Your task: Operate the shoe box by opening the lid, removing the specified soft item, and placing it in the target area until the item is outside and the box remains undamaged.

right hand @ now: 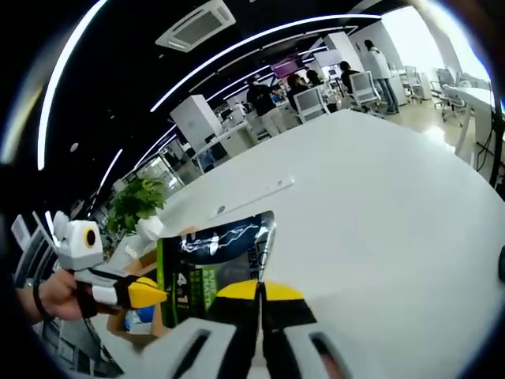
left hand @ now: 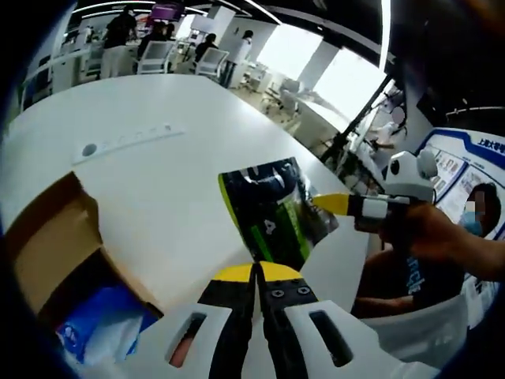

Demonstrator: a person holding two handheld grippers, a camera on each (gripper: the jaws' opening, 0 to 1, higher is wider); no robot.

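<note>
Shoe box (left hand: 55,237) sits open on the white tabletop (left hand: 158,181) at my lower left, flaps up; inside lies a blue-and-white soft packet (left hand: 99,324); the rest of its contents are hidden. The black-and-green pouch (left hand: 272,209) is out of the box, held above the tabletop; my left gripper (left hand: 256,272) has its fingers pinched on its lower edge, my right gripper (right hand: 259,290) likewise clamped on it; long axis runs away from my left fingers, upright in that view.
</note>
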